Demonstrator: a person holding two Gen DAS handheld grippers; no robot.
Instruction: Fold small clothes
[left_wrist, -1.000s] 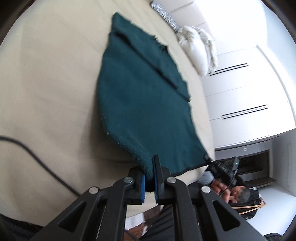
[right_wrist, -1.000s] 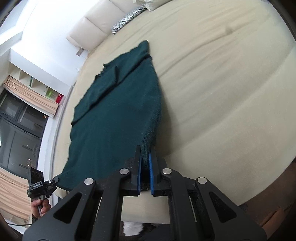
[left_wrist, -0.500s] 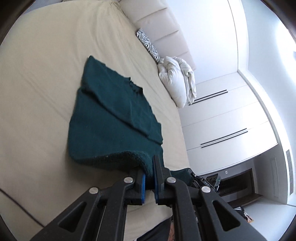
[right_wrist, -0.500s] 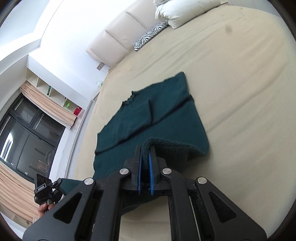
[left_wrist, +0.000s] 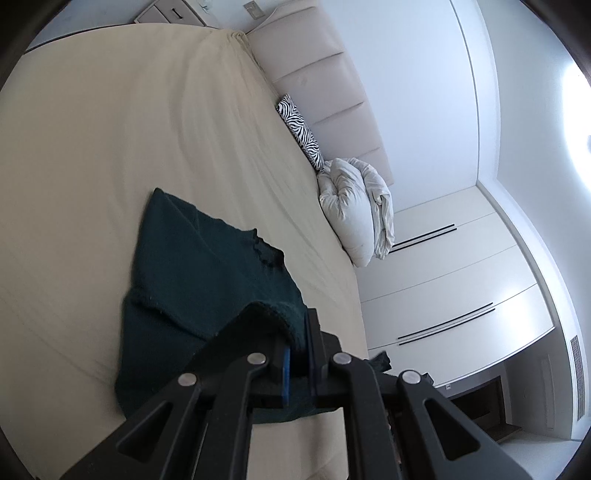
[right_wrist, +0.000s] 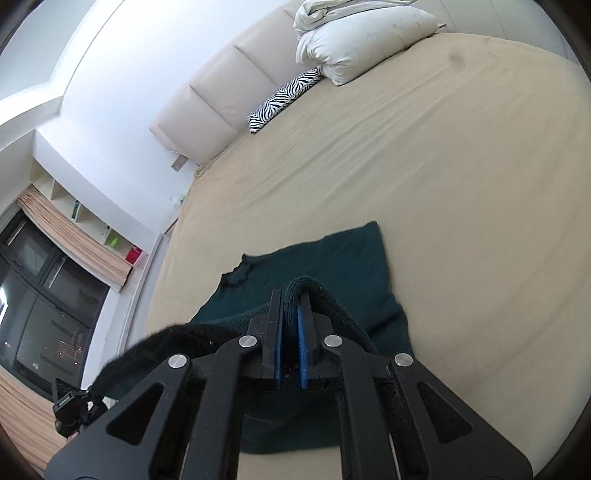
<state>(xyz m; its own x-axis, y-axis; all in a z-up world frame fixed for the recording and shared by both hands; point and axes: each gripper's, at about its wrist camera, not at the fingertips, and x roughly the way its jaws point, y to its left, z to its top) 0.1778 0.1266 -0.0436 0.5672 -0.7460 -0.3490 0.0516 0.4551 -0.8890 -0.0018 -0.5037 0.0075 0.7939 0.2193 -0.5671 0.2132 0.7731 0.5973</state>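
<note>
Garment: a dark green knitted top (left_wrist: 207, 280) lies on the beige bed sheet (left_wrist: 110, 129), its scalloped neckline toward the headboard, its near part lifted and curled back over the flat part
Left gripper: the left gripper (left_wrist: 298, 343) has its blue-padded jaws clenched on the raised hem of the top, a fold of knit standing between the pads
Right gripper: the right gripper (right_wrist: 290, 321) pinches the other corner of the same hem; the thick edge loops up over its tips and trails away to the left side of that view
Fold state: the lifted edge hangs above the lower body of the top, apart from the neckline
Bed sheet: lightly creased, showing bare on all sides of the garment
Headboard end: a padded cream headboard (left_wrist: 325, 74), a zebra-print cushion (left_wrist: 301, 129) against it, and a bundled white duvet (left_wrist: 354, 206) just beside the cushion
Room: white wardrobe doors (left_wrist: 461, 288) in the left view; a dark window (right_wrist: 40, 306) with a beige blind in the right view
</note>
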